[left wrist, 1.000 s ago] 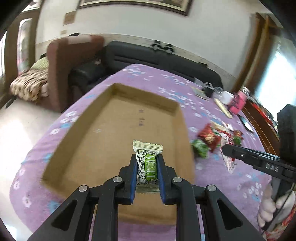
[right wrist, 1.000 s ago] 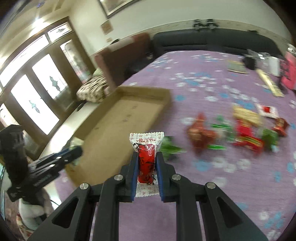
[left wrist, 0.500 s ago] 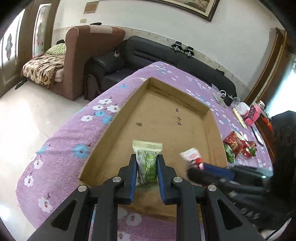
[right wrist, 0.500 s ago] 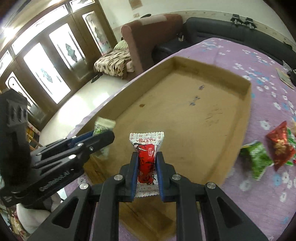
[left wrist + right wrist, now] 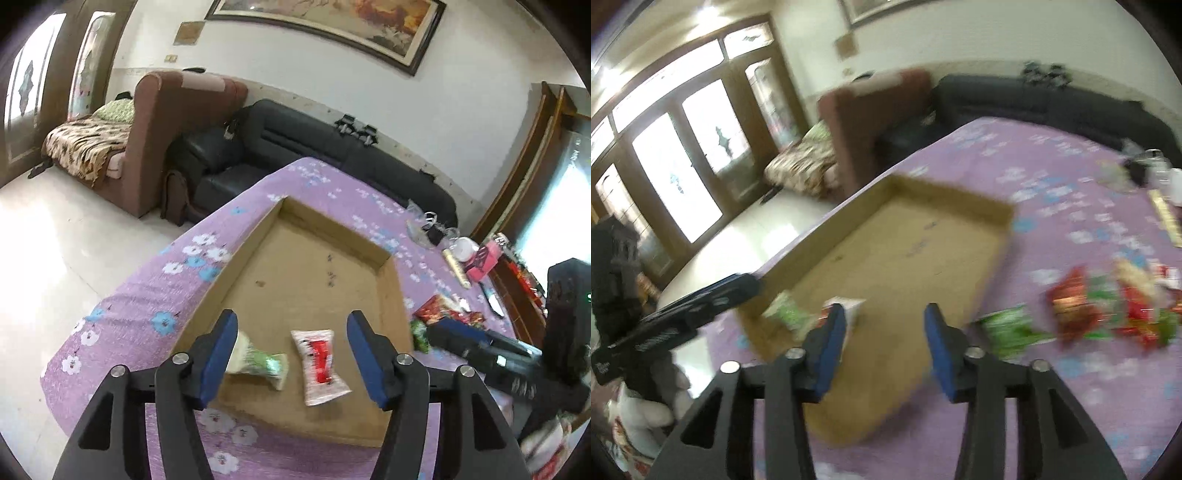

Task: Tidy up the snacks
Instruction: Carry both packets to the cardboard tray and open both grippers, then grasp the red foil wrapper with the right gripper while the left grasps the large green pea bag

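Cardboard tray (image 5: 317,236) at frame centre now holds both packets: the green snack (image 5: 258,363) and red-and-white snack (image 5: 320,360), gripped a second ago, lie released at its near edge; left gripper (image 5: 291,350) and right gripper (image 5: 884,347) gape empty, so more snacks (image 5: 1108,310) at right await

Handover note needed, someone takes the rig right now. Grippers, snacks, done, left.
Left gripper: open, empty, over the near end of the cardboard tray.
Right gripper: open, empty, at the tray's near right edge.
Done: green snack pack and red-and-white snack pack lie side by side on the tray floor, near end.
Left: the pile of loose snacks on the purple tablecloth, right of the tray, including a green pack closest to it. The right-wrist view is blurred, so count them yourself. Likely next: right gripper takes that green pack.
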{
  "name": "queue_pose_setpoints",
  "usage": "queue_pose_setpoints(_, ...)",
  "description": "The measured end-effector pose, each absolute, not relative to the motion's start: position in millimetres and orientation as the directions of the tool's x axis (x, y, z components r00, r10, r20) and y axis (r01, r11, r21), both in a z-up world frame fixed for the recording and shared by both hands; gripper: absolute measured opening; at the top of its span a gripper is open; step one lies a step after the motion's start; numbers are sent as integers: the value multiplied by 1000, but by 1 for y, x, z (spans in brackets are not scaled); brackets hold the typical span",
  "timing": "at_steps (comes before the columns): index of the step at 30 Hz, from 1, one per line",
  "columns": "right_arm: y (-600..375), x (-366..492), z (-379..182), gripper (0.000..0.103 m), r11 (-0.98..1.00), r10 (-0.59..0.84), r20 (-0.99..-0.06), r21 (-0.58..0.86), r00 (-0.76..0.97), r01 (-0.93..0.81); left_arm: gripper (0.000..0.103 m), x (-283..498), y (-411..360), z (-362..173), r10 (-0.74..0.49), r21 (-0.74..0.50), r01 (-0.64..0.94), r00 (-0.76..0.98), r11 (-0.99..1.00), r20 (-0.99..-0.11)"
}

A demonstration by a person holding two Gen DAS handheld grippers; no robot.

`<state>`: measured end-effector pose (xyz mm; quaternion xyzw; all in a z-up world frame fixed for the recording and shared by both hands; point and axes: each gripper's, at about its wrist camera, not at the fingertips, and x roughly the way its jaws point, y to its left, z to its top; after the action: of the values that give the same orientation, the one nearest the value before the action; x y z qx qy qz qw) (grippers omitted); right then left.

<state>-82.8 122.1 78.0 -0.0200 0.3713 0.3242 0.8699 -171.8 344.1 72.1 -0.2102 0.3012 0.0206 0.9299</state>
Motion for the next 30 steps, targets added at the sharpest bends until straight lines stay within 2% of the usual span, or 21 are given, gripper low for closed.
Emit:
queue_pose_setpoints(4,64,-54,75,50,874,443,-677,180,588,-451,65,-171,322,82,-130,-364,-92,830,927,-542)
queue_pose_setpoints(9,13,-21,56,50,929,345,-714,168,610,-329,65,-161,282,83,-205,-315,26,808,949,-553)
queue_pose_setpoints(15,29,1,45,50,925,332,-719,121,610,-361,65,-153,229,84,-273,-219,175,761,960,-588)
queue_pose_setpoints(22,61,20,24,50,902,346,-756,105,556,-418,65,-147,196,80,-323,-188,264,711,946,-624)
queue_pose_setpoints(24,66,20,16,29,901,336,-773,98,538,-422,65,-143,191,78,-327,-190,268,702,944,-633)
queue_pose_setpoints(30,47,4,13,28,893,386,-765,169,515,-417,65,-128,170,68,-321,-164,288,671,944,-669)
